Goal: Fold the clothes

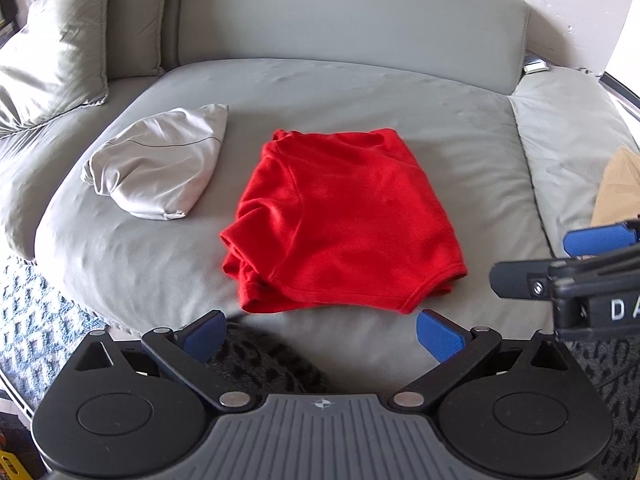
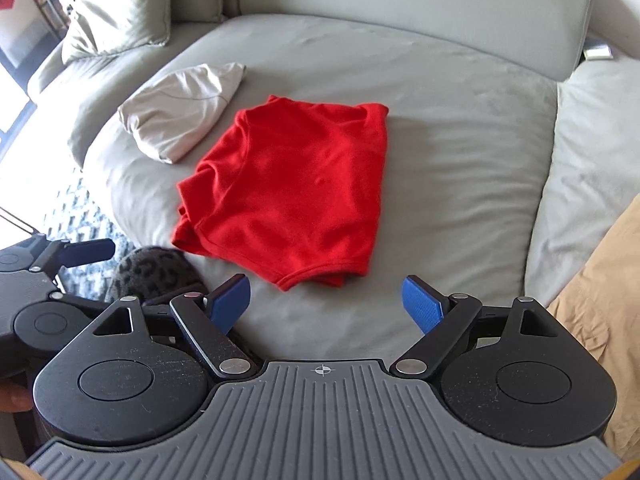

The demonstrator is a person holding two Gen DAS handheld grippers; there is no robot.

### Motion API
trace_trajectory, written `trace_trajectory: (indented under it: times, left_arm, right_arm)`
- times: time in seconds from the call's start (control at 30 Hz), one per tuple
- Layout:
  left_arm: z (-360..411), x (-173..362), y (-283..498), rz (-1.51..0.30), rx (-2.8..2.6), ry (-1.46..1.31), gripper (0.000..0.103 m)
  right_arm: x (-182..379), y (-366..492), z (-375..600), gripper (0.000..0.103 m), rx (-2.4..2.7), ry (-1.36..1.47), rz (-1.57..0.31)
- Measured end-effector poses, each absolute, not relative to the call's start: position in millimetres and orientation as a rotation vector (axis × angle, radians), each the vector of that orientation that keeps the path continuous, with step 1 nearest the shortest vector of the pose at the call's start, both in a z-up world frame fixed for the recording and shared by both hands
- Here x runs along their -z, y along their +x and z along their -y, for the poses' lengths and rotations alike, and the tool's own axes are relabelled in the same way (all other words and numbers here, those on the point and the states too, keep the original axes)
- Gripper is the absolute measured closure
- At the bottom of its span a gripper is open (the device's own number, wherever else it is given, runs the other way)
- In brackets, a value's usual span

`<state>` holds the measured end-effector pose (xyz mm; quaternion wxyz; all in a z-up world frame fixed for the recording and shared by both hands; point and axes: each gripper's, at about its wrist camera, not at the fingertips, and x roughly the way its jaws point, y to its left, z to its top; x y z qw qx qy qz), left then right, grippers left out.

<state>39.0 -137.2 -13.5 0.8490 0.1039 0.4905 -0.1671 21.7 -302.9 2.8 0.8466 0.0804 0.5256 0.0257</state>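
A red shirt [image 1: 344,220] lies folded into a rough rectangle on the grey sofa seat [image 1: 360,88], with its collar at the near edge. In the right wrist view the red shirt [image 2: 288,188] sits just beyond the fingers. My left gripper [image 1: 320,338] is open and empty, held back from the shirt's near edge. My right gripper [image 2: 326,308] is also open and empty, a little short of the collar. The right gripper's blue pad [image 1: 596,238] shows at the right edge of the left wrist view. The left gripper's dark finger [image 2: 88,250] shows at the left of the right wrist view.
A folded light grey garment [image 1: 160,164] lies left of the red shirt. A tan garment [image 2: 600,312] lies on the right seat cushion. A dark leopard-print item [image 2: 156,272] sits at the seat's front edge. A cushion [image 1: 56,48] leans at the back left. A patterned rug [image 1: 36,320] covers the floor.
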Motion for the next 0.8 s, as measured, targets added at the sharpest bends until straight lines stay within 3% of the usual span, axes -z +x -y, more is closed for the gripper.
trace_trajectory:
  times: [0.8]
  left_arm:
    - [145.9,26.8,39.6,-1.070,0.330,0.237,0.001]
  right_arm:
    - [4.0,19.4,321.5,0.013,-0.019,0.220,-1.100]
